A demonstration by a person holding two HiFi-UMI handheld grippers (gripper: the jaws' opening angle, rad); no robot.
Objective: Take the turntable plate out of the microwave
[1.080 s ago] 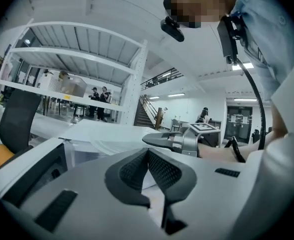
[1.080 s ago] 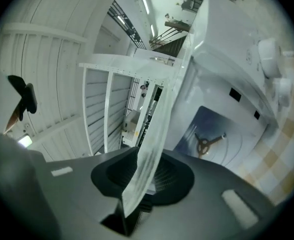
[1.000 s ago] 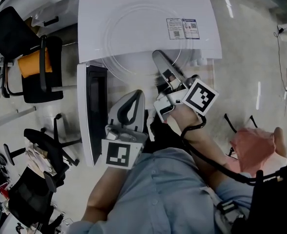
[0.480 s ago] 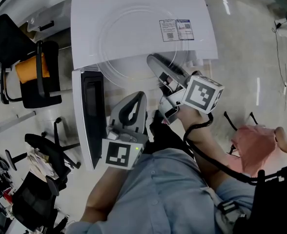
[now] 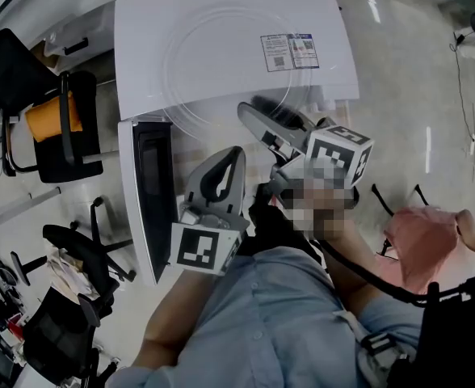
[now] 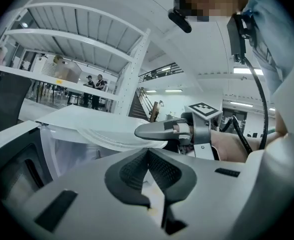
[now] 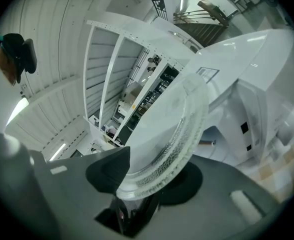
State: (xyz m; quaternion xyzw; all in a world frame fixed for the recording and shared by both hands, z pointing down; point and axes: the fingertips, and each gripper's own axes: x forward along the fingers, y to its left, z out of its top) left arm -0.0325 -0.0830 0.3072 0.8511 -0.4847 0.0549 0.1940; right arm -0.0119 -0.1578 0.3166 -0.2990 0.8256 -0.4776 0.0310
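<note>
Glass turntable plate [image 5: 221,63] atop white microwave [image 5: 145,39]; black chairs [image 5: 72,148] beside open door [image 5: 153,192]

Turntable plate [image 5: 221,67]: round, clear glass with a textured rim, intact. It lies flat on top of the microwave [image 5: 145,31], outside the cavity, with its near edge overhanging the microwave's front. Microwave: white casing, upright. Its dark-windowed door [image 5: 153,196] is swung wide open at the microwave's front left corner.
</note>
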